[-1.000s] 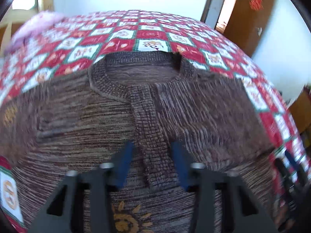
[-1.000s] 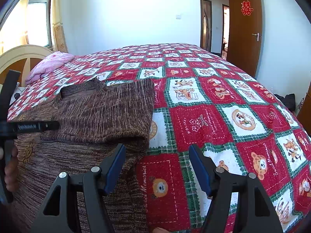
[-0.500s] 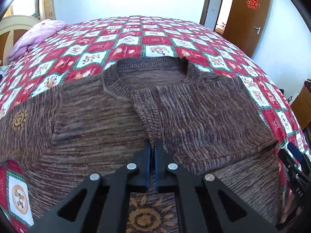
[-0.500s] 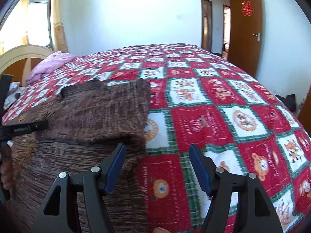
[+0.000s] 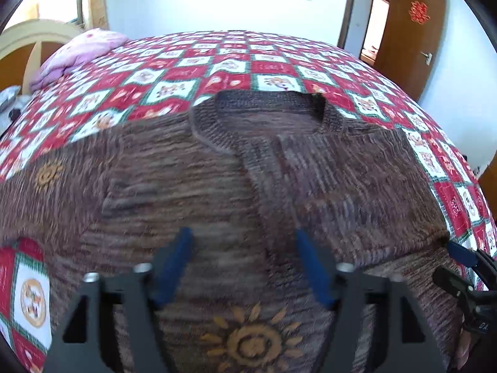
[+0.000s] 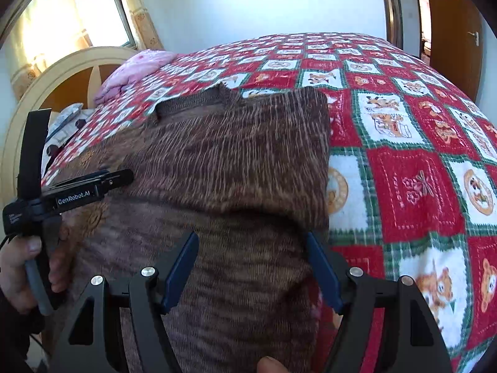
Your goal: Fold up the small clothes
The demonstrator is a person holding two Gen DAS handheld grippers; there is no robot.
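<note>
A brown knitted sweater [image 5: 192, 186] with orange sun motifs lies front-up on the bed, collar at the far end. Its right sleeve is folded in across the body [image 6: 236, 161]. My left gripper [image 5: 243, 239] is open and empty, low over the sweater's middle, above the button placket. My right gripper [image 6: 251, 242] is open and empty, over the sweater's right side, just below the folded sleeve. The left gripper also shows in the right wrist view [image 6: 93, 183], and the right gripper in the left wrist view [image 5: 459, 258].
The bed has a red, white and green patchwork quilt [image 6: 413, 186]. A pink pillow [image 5: 77, 52] lies by the cream headboard [image 6: 56, 80] at the far left. A brown door [image 5: 413, 31] stands open at the far right.
My left gripper shut near the placket half a second ago and has opened again, pulling back slightly. My right gripper has moved left, onto the sweater's right side.
</note>
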